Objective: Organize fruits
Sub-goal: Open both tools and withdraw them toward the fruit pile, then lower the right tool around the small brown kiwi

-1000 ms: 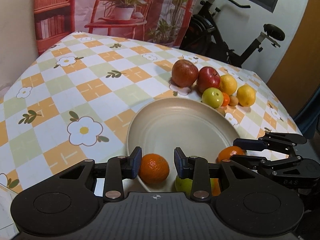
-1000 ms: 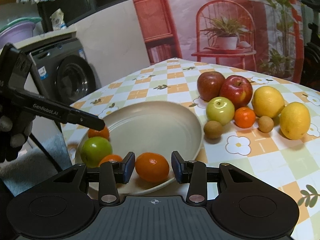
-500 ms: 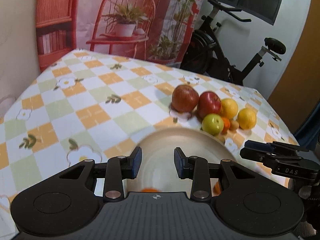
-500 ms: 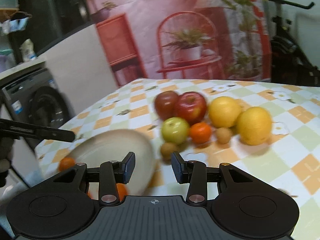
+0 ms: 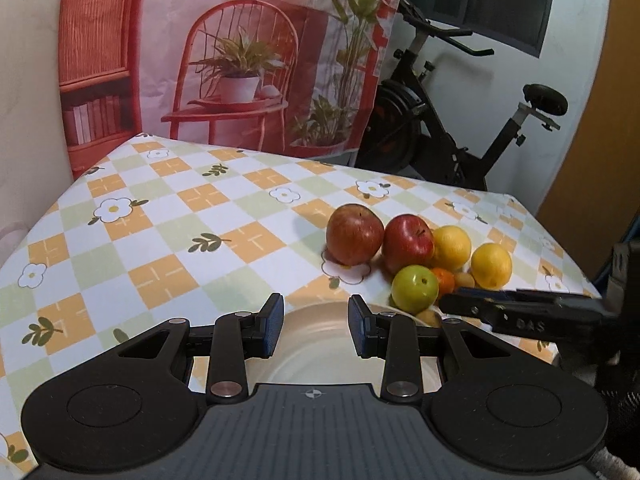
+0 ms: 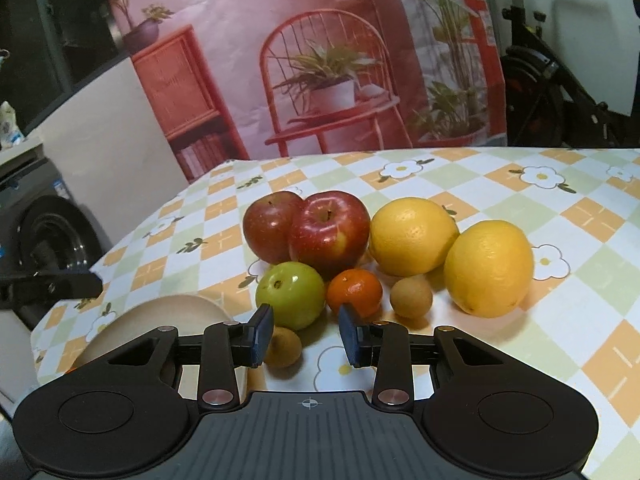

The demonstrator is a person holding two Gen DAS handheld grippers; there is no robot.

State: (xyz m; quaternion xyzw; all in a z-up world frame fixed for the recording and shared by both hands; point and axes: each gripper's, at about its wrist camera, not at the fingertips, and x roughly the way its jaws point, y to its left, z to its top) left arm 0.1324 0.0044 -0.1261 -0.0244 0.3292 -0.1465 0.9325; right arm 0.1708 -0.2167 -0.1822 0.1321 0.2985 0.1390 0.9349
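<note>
While both grippers hang empty with fingers spread wide, the fruit sits bunched on the checked tabletop beyond the cream plate. Nearest the right gripper is a small brown kiwi, just inside its left finger; a shiny green apple and a tangerine lie just past the fingertips, the apple between them and the tangerine behind the right finger. Right of the tangerine is a small tan round fruit. Behind the green apple stand two red apples, touching, and two yellow lemons to their right. The left gripper hovers over the plate's far rim, well short of the green apple. A second ago each gripper framed an orange in the plate; now both have let go and pulled back, the right one turned toward the pile.
</note>
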